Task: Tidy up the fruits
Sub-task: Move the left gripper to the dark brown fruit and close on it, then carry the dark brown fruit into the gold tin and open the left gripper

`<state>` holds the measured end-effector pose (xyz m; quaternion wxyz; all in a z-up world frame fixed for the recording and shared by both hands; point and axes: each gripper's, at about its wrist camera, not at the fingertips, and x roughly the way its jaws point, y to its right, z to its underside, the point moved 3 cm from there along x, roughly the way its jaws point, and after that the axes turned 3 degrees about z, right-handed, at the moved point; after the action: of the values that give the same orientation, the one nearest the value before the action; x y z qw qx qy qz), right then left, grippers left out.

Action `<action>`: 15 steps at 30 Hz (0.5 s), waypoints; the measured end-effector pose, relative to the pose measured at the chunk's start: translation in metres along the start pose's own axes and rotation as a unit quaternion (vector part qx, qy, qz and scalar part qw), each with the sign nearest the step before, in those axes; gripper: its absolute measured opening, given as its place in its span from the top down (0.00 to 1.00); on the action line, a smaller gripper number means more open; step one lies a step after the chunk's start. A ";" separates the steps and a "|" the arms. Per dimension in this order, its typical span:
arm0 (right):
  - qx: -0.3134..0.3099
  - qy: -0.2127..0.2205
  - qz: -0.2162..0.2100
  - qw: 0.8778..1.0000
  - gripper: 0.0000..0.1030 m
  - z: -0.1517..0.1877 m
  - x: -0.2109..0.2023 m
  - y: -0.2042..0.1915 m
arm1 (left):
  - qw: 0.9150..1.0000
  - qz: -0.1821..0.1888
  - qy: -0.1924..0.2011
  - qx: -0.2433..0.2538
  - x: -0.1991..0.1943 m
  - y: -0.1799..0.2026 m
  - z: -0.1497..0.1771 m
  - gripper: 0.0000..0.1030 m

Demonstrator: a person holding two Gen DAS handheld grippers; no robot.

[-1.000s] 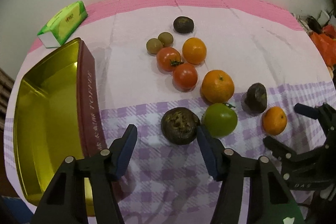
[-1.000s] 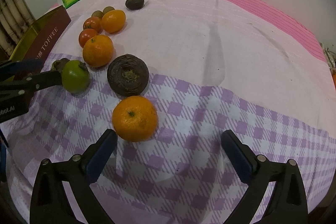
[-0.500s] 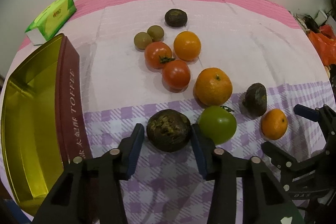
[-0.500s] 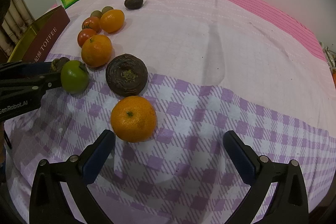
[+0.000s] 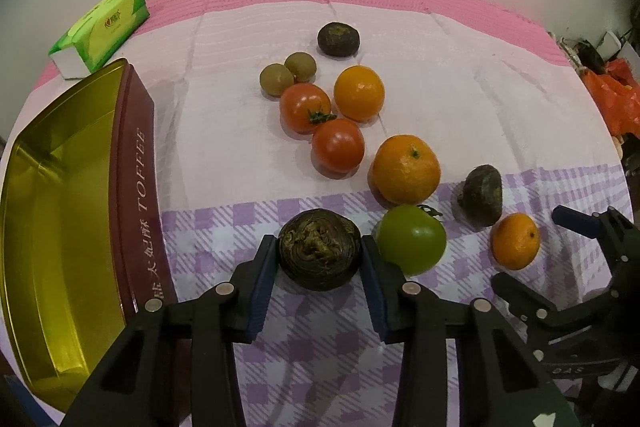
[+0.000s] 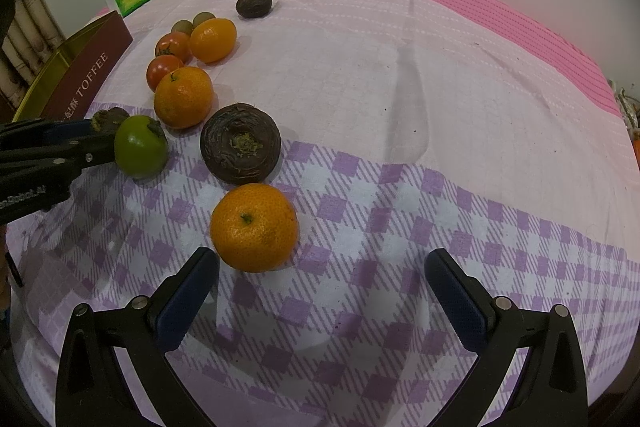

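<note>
My left gripper (image 5: 319, 245) is shut on a dark brown wrinkled fruit (image 5: 320, 261) that rests on the checked cloth, one blue pad pressing each side. A green tomato (image 5: 412, 239) touches the outside of its right finger. Behind lie a large orange (image 5: 406, 167), two red tomatoes (image 5: 338, 147), a yellow-orange fruit (image 5: 359, 93), two small olive fruits (image 5: 276, 79) and two more dark fruits (image 5: 480, 193). My right gripper (image 6: 322, 261) stands open over bare cloth. A small orange (image 6: 254, 227) sits just ahead of its left finger (image 6: 188, 291), not between the pads.
An open gold tin (image 5: 48, 207) with a maroon wall marked TOFFEE stands at the left. A green tissue pack (image 5: 100, 27) lies behind it near the pink cloth edge. An orange plastic bag (image 5: 612, 95) and clutter sit off the cloth at the far right.
My left gripper's jaws have come together around the dark brown fruit until the pads touch it, after a small move forward. The right gripper has kept still.
</note>
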<state>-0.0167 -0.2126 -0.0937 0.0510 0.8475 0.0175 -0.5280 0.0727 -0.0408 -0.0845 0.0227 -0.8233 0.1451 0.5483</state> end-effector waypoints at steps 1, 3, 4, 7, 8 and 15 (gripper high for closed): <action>0.000 0.000 0.000 1.000 0.00 0.000 0.000 0.000 | 1.000 0.000 0.002 0.001 -0.002 0.001 0.000 0.64; 0.000 -0.001 0.000 1.000 0.00 -0.001 0.000 0.000 | 1.000 0.005 0.004 -0.001 -0.007 0.002 0.000 0.64; 0.001 -0.003 0.000 1.000 0.00 0.000 0.000 0.000 | 1.000 0.007 0.006 -0.002 -0.009 0.003 0.000 0.64; 0.001 -0.004 -0.001 1.000 0.00 -0.001 0.001 -0.001 | 1.000 0.009 0.012 -0.003 -0.019 0.006 0.000 0.64; 0.001 -0.004 -0.001 1.000 0.00 -0.001 0.001 -0.001 | 1.000 0.011 0.016 -0.003 -0.024 0.006 -0.001 0.64; 0.001 -0.002 -0.001 1.000 0.00 -0.001 0.001 0.000 | 0.999 -0.004 0.047 -0.013 -0.059 -0.009 -0.006 0.64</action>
<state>-0.0154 -0.2124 -0.0941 0.0493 0.8464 0.0176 -0.5300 0.0599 -0.0203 -0.0293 0.0071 -0.8491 0.1353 0.5106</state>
